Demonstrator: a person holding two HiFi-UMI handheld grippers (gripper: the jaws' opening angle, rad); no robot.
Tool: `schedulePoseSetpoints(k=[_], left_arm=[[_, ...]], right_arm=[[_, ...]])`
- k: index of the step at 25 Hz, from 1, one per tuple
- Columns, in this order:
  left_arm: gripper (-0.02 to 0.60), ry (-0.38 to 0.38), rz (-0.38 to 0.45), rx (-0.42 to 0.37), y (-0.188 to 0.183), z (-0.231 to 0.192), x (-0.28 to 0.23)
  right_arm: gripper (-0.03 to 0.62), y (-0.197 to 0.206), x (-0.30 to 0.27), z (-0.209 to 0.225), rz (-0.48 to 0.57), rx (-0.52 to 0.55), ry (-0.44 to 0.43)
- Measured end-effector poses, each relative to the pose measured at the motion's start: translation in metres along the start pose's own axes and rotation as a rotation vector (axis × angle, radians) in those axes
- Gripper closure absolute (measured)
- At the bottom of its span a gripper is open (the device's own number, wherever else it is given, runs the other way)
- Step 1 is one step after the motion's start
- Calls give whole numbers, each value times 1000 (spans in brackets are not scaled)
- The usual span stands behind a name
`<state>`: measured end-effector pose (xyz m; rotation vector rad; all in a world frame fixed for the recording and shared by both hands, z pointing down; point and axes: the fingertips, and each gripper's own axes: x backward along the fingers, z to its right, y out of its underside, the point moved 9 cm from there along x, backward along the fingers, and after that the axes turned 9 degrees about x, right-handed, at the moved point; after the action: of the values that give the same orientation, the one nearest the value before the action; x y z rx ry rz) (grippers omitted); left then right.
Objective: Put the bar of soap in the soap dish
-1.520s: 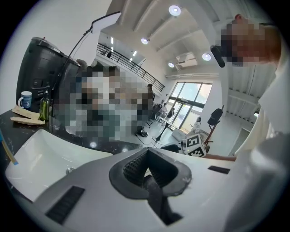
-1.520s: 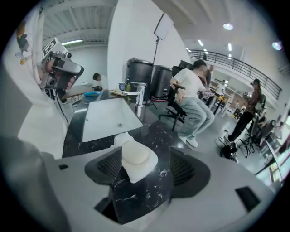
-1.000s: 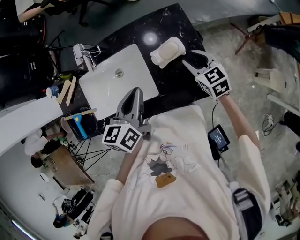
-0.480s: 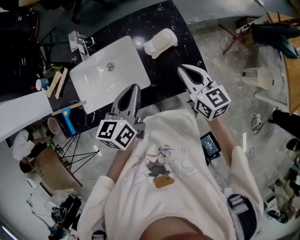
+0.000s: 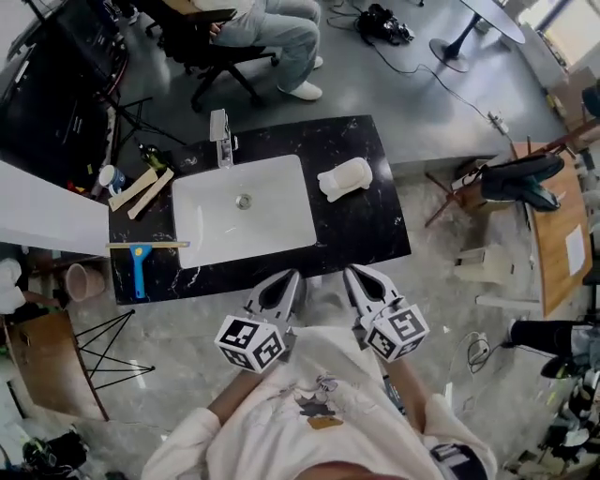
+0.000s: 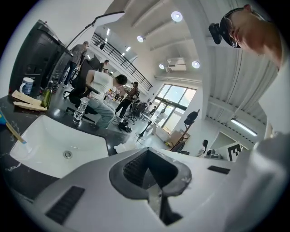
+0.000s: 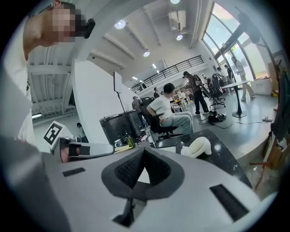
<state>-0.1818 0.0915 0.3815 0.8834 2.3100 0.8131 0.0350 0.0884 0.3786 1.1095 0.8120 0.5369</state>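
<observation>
A cream bar of soap lies in a pale soap dish [image 5: 344, 178] on the black counter [image 5: 375, 234], right of the white sink [image 5: 244, 211]. The same dish shows in the right gripper view [image 7: 199, 147] beyond the jaws. My left gripper [image 5: 289, 277] and right gripper [image 5: 354, 272] hang side by side close to my chest, off the counter's front edge and well short of the dish. Both are shut with nothing between the pads, which the left gripper [image 6: 147, 148] and right gripper [image 7: 144, 148] show in their own views.
A faucet [image 5: 222, 136] stands behind the sink. Wooden sticks [image 5: 141, 190], a cup [image 5: 110, 178] and a blue brush [image 5: 138, 267] lie on the counter's left end. A seated person [image 5: 262, 28] is behind the counter. A wooden table [image 5: 553, 234] stands at right.
Both grippers have drawn back from the counter toward my body. The right gripper left the soap dish and its jaws closed empty. The whole counter now sits farther away in the head view.
</observation>
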Motion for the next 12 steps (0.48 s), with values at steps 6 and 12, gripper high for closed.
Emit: schedulePoseSetpoints(k=[6, 12], left_arm=[[575, 18, 10, 42, 14, -4, 36], [575, 31, 19, 59, 31, -1, 50]], right_arm=[[589, 9, 13, -41, -11, -32, 21], [589, 10, 18, -55, -20, -18, 18]])
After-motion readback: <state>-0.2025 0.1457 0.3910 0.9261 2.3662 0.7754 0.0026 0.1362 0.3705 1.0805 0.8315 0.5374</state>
